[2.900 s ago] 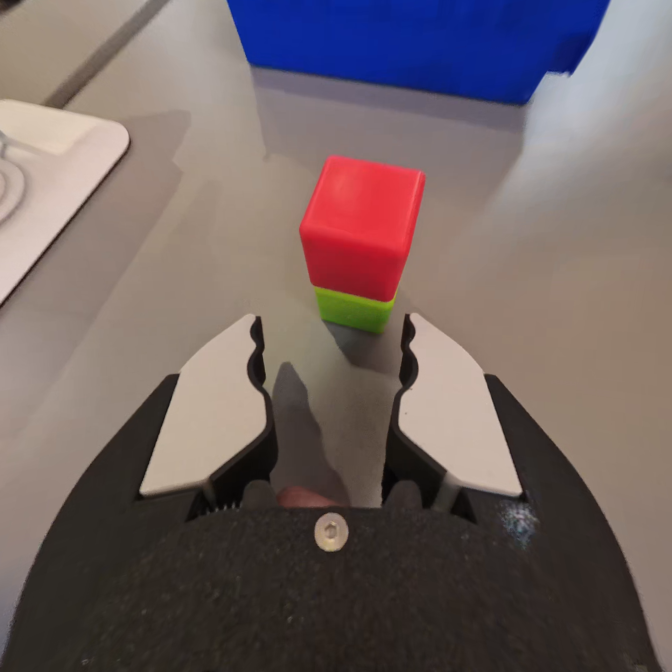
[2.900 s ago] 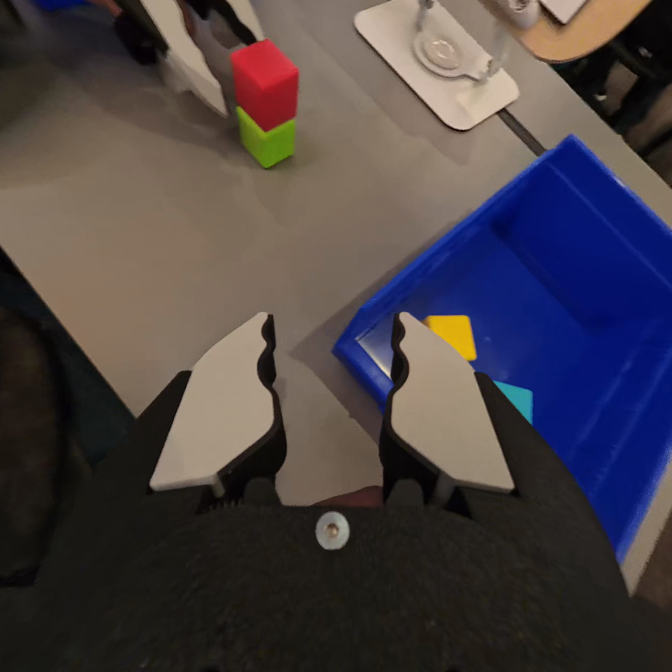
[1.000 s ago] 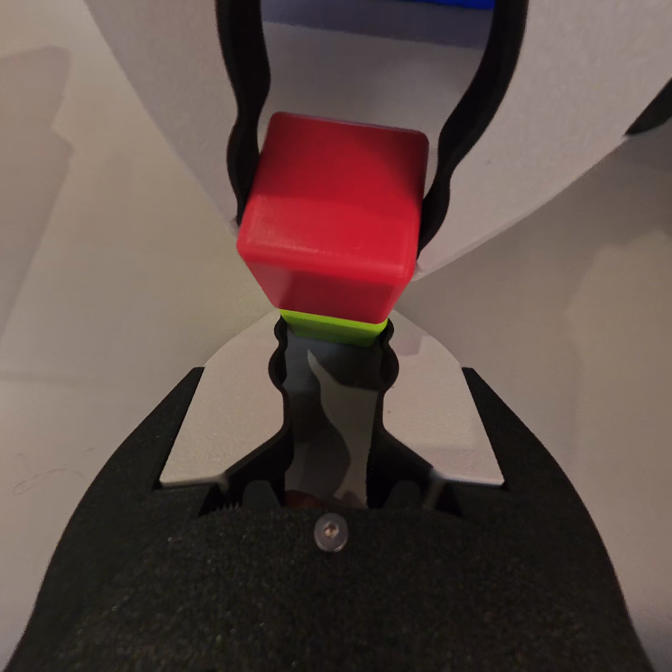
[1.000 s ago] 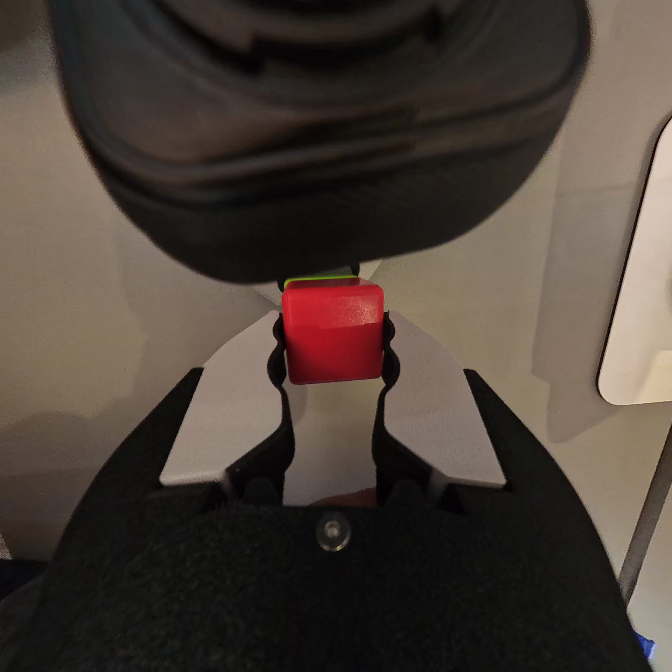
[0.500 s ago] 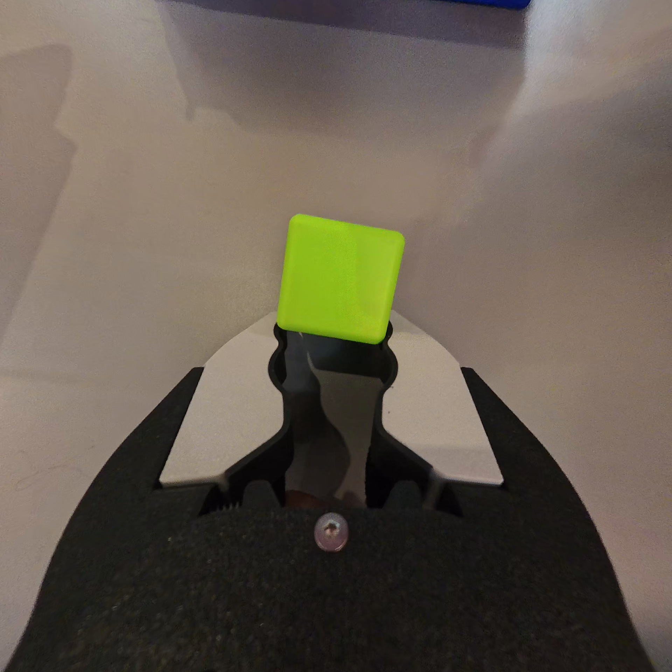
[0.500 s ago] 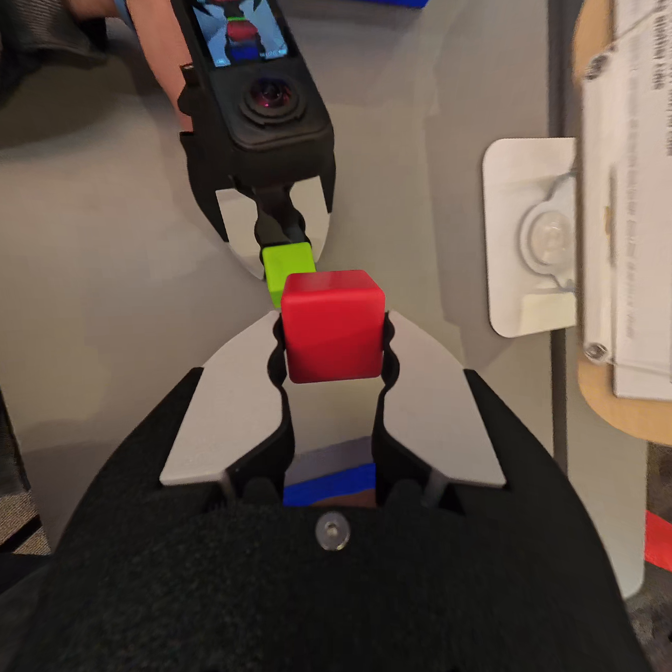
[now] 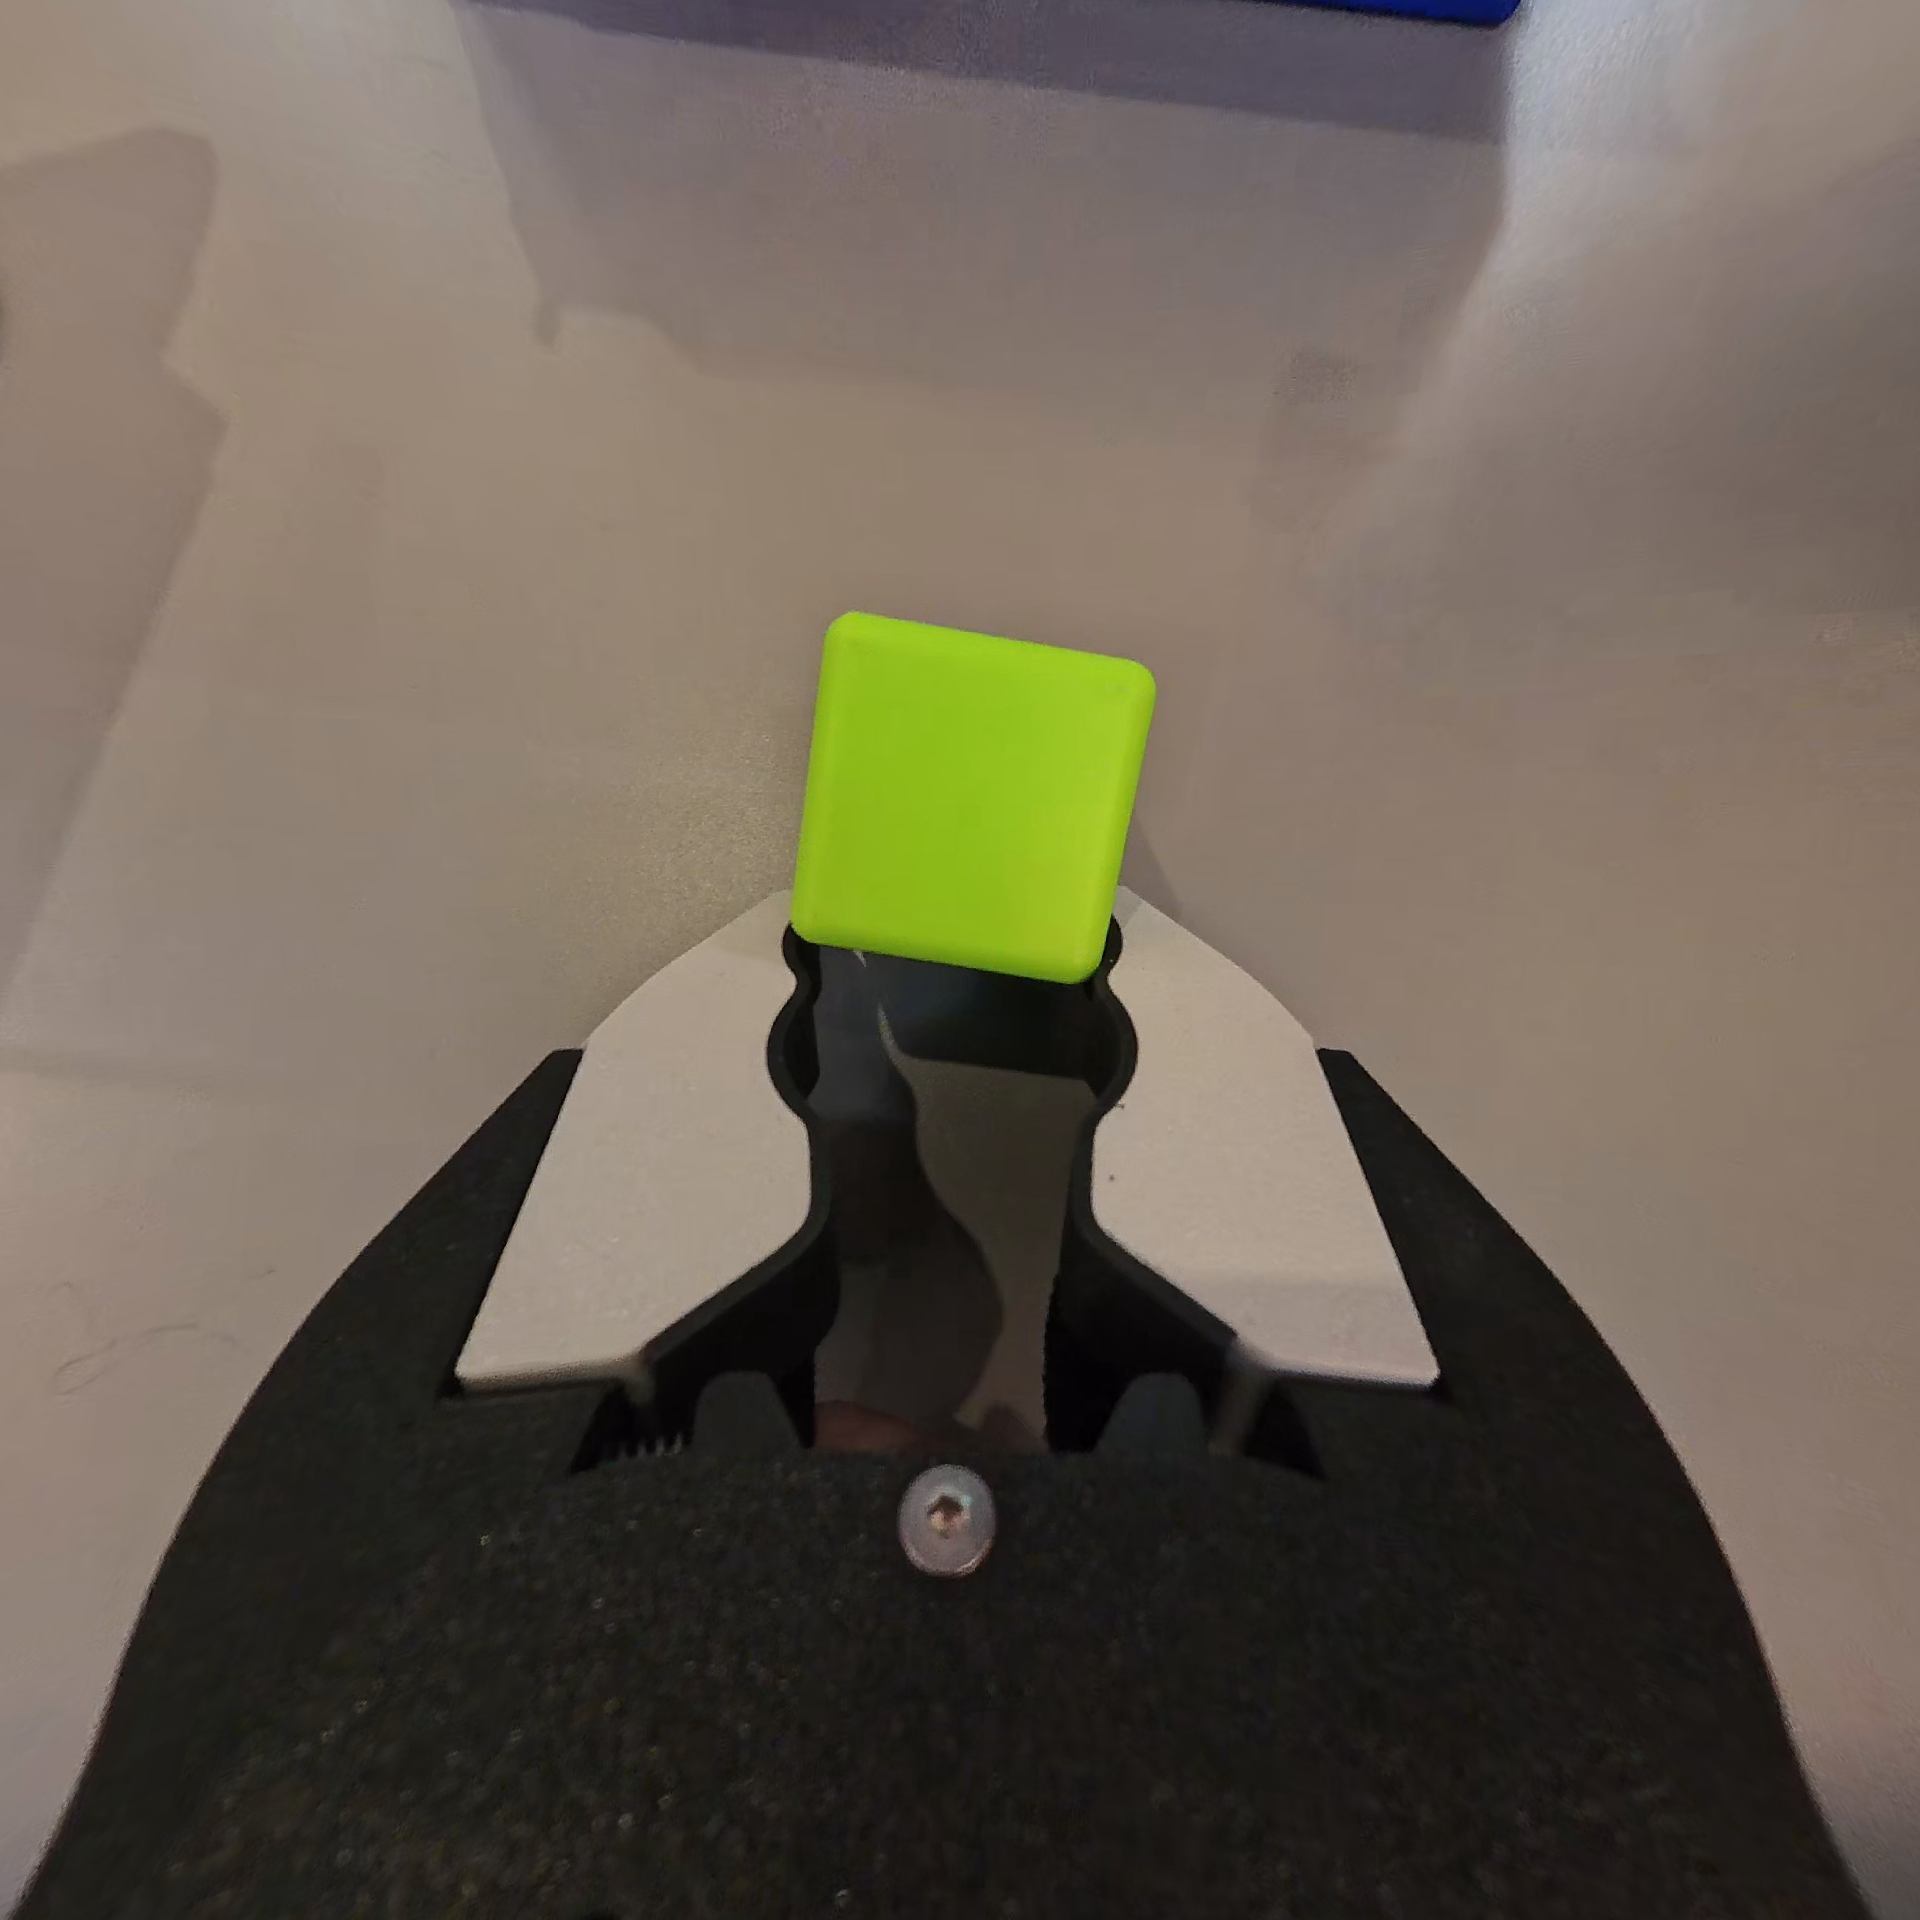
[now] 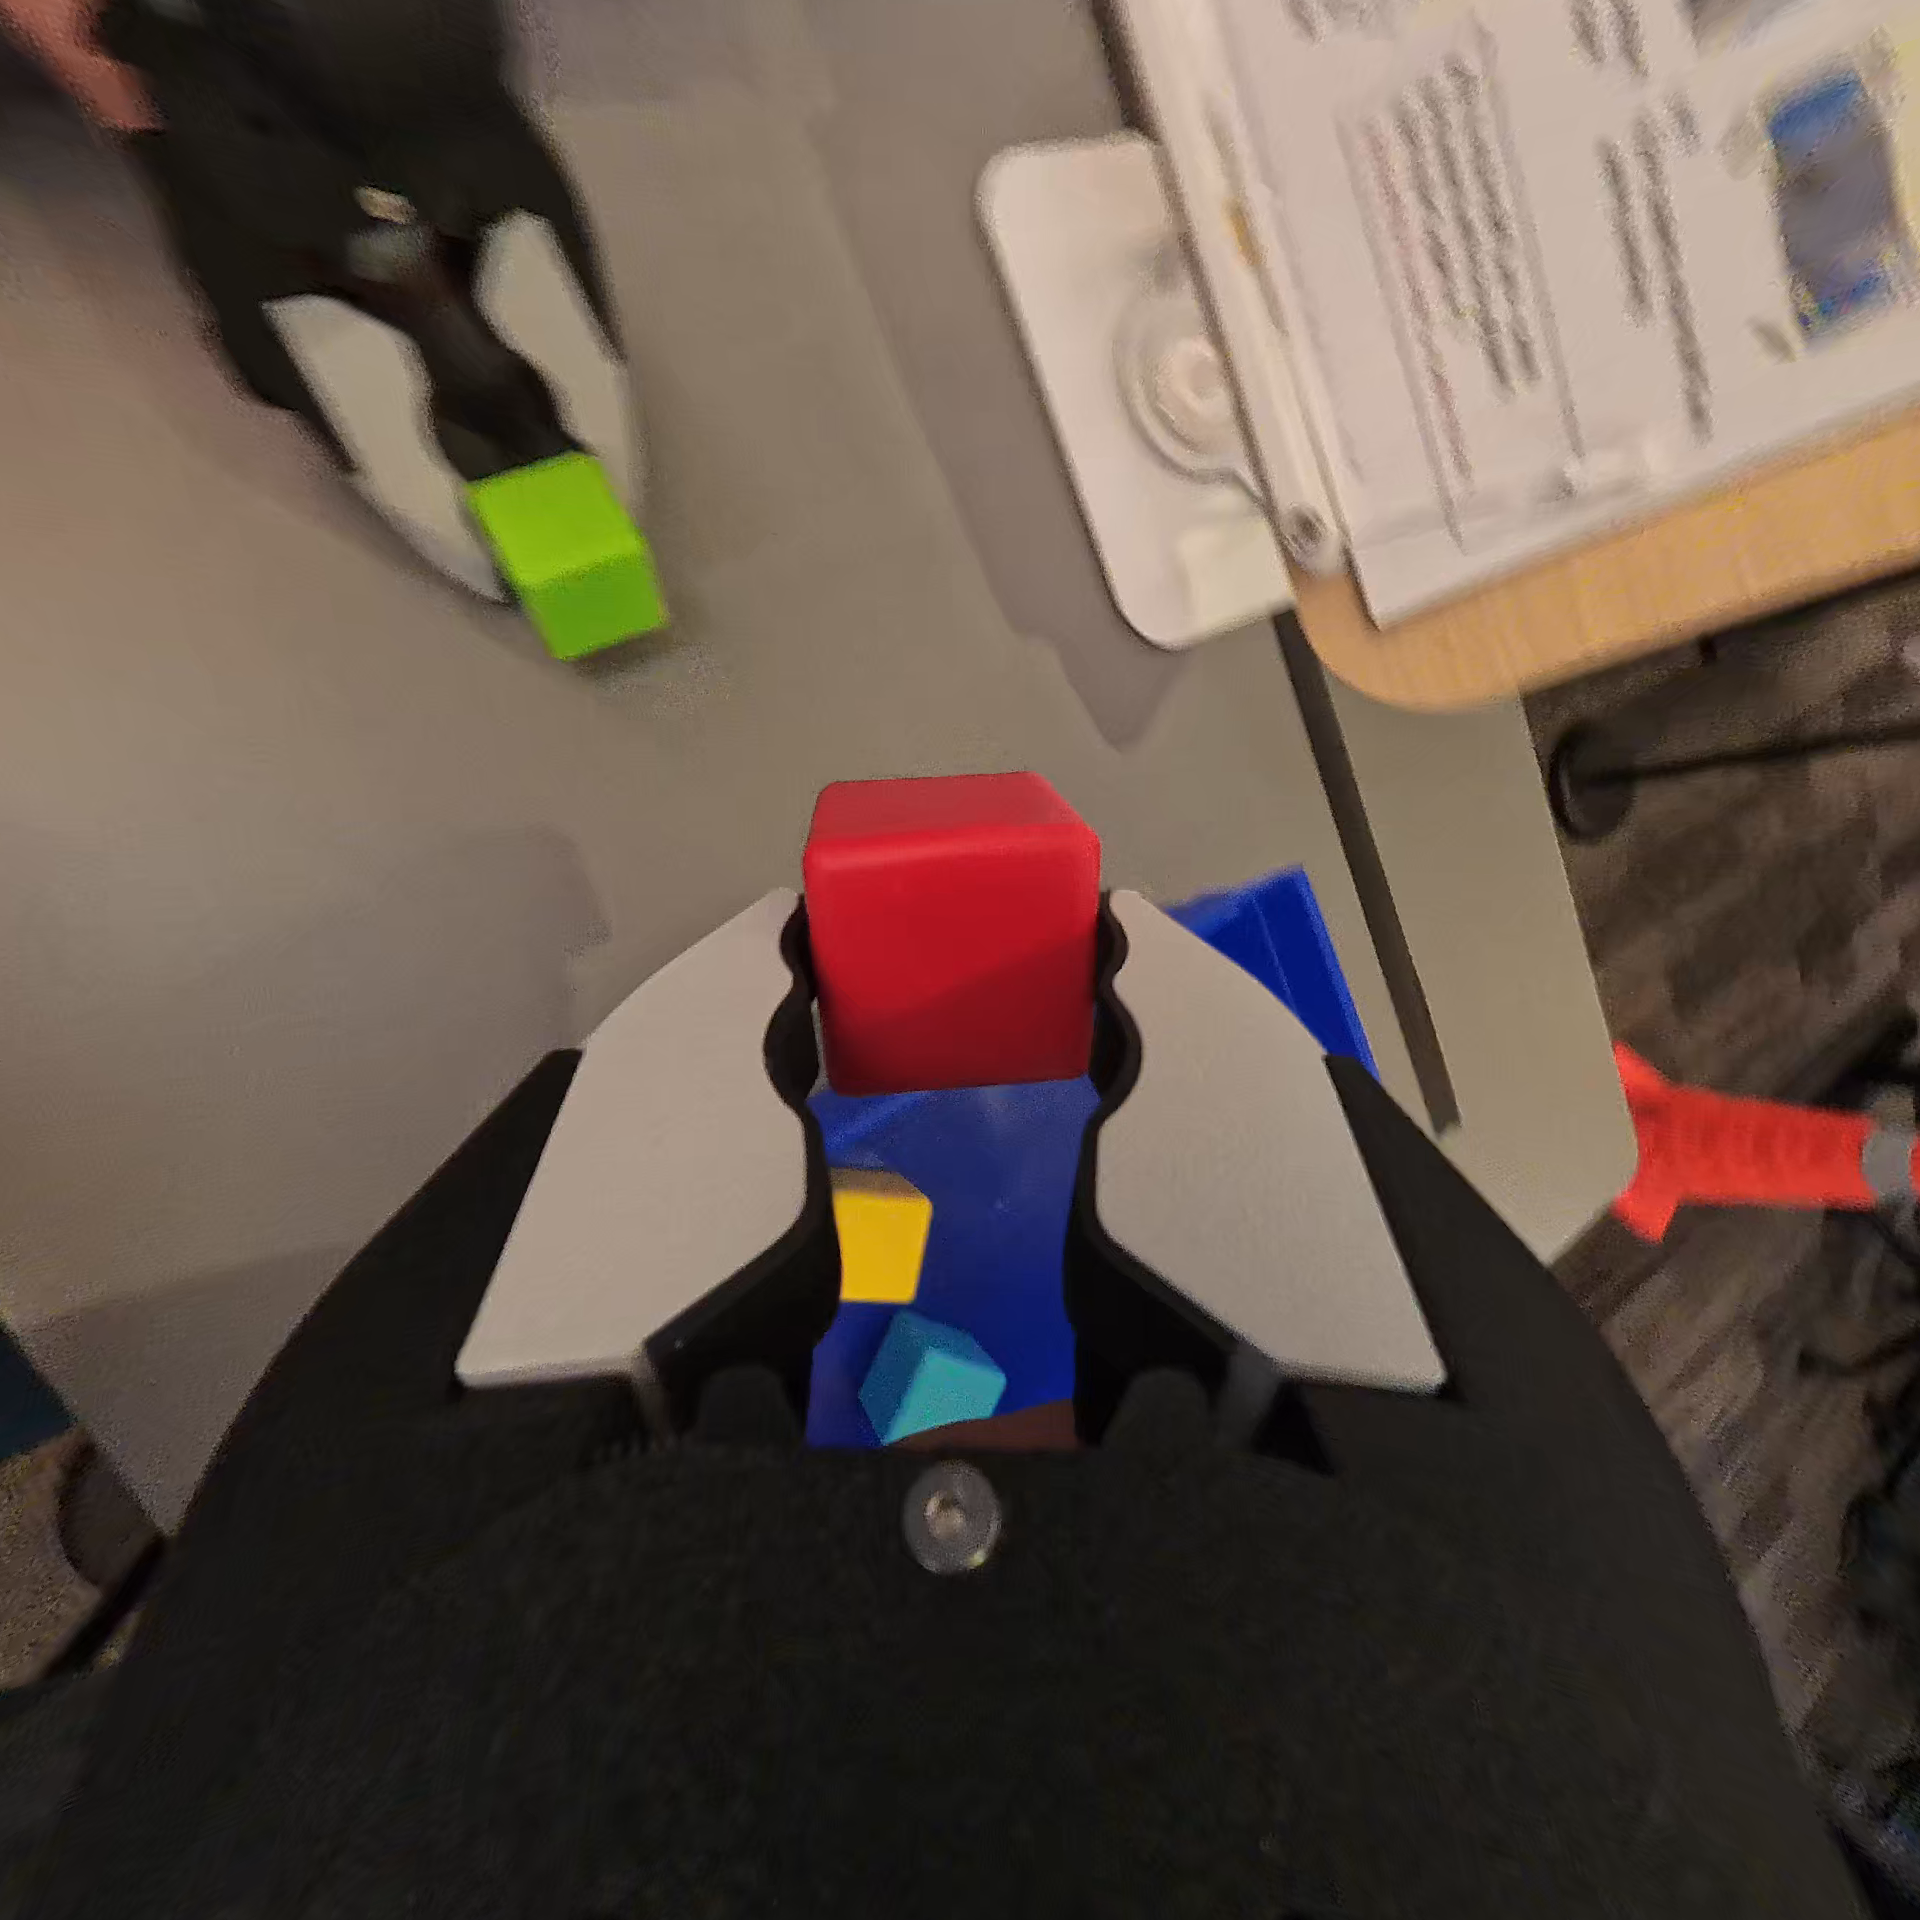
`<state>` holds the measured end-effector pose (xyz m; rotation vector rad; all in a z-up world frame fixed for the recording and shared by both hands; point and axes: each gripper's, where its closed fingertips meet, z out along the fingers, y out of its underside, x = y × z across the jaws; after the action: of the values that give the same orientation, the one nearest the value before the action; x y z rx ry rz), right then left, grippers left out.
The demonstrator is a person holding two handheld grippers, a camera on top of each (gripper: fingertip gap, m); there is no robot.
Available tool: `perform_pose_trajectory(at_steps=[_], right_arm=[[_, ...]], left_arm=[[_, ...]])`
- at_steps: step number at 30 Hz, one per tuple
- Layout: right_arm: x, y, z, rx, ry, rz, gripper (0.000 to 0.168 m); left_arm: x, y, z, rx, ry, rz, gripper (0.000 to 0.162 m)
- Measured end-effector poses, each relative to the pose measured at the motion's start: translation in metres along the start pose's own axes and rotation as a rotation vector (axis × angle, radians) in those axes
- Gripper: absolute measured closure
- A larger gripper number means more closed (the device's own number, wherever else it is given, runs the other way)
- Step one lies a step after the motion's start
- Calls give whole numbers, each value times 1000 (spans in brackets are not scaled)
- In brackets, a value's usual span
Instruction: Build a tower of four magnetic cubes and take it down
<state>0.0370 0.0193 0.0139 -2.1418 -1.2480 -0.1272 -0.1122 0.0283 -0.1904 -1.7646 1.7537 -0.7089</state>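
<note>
In the left wrist view, the left gripper (image 7: 951, 940) has its fingers drawn in against the near sides of the green cube (image 7: 971, 795), which sits at the fingertips and stands on the grey table (image 7: 416, 623). The jaws stand narrowed to about the cube's width, and the grip looks shallow, only the tips pinching the near part of the cube. A strip of the blue bin (image 7: 1434, 8) shows at the far edge, well apart from the cube.

In the right wrist view, the right gripper (image 8: 951, 935) is closed on the red cube (image 8: 951, 935), which is lifted off the table and held over the blue bin. Through the gap between the fingers, the yellow cube (image 8: 883, 1236) and the teal cube (image 8: 930, 1377) lie on the bin floor. At far left the left gripper appears blurred, with the green cube at its tips on the table. A white stand base (image 8: 1122, 384) and a sheet of paper (image 8: 1558, 260) lie at far right.

Judging by two cubes lying in the bin, the take-down part is in hand: the red cube is separated from the green one and on its way into the bin. The next move calls for lowering the red cube into the bin clear of the yellow and teal ones, since the magnets may snap them together, then opening the fingers. The green cube remains to follow.
</note>
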Motion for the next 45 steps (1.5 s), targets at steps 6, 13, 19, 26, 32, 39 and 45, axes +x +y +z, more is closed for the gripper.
perform_pose_trajectory(at_steps=[6, 13, 19, 26, 32, 39, 45], right_arm=[[101, 98, 16, -76, 148, 453, 118], [122, 195, 80, -356, 118, 805, 118], [116, 224, 120, -473, 62, 906, 117], [105, 247, 140, -547, 54, 963, 117], [105, 247, 135, -505, 89, 926, 107], [90, 171, 48, -88, 234, 814, 102], [-60, 71, -25, 430, 109, 671, 110]], left_arm=[[0, 0, 0, 0, -1, 0, 113], [0, 0, 0, 0, 2, -2, 113], [0, 0, 0, 0, 3, -2, 113], [1, 0, 1, 0, 4, 0, 113], [1, -1, 1, 1, 3, 4, 113], [1, -1, 0, 2, -5, 11, 113], [0, -1, 0, 4, -6, 0, 113]])
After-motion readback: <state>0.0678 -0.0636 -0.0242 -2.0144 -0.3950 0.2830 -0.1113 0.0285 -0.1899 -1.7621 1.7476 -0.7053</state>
